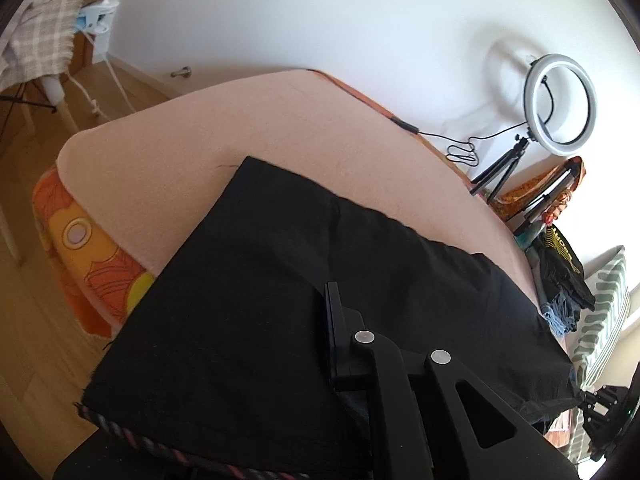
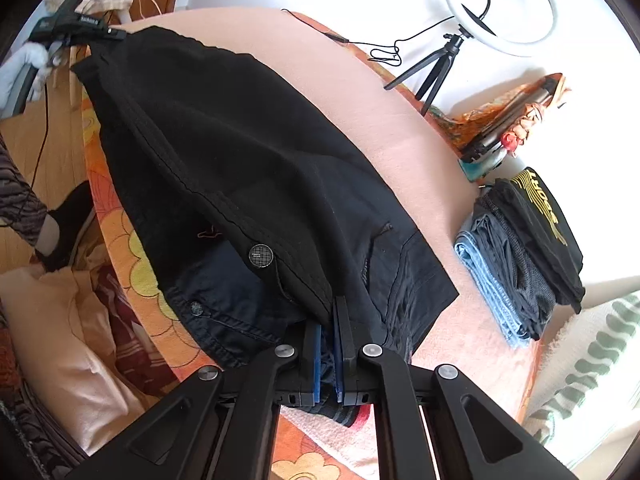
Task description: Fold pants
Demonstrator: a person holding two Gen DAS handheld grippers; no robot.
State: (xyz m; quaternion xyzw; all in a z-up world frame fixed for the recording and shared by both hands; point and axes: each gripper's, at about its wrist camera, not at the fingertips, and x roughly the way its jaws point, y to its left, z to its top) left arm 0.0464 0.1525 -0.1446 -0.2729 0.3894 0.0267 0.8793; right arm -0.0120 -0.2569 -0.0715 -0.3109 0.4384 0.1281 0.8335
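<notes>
Black pants (image 2: pixel 240 152) lie stretched across a pink towel (image 2: pixel 360 80) on the bed. My right gripper (image 2: pixel 329 320) is shut on the waistband end near the buttons (image 2: pixel 261 256). My left gripper (image 2: pixel 100 34) is shut on the far hem end and holds it lifted at the bed's far corner. In the left wrist view the pants (image 1: pixel 260 300) drape over the left gripper (image 1: pixel 330 320); only one finger (image 1: pixel 334 312) shows, the other is hidden under the cloth.
A stack of folded clothes (image 2: pixel 524 252) sits at the right on the towel. A ring light on a small tripod (image 2: pixel 460 32) stands by the wall with its cable. A chair with a plaid cloth (image 1: pixel 36 40) stands on the wood floor beyond the bed.
</notes>
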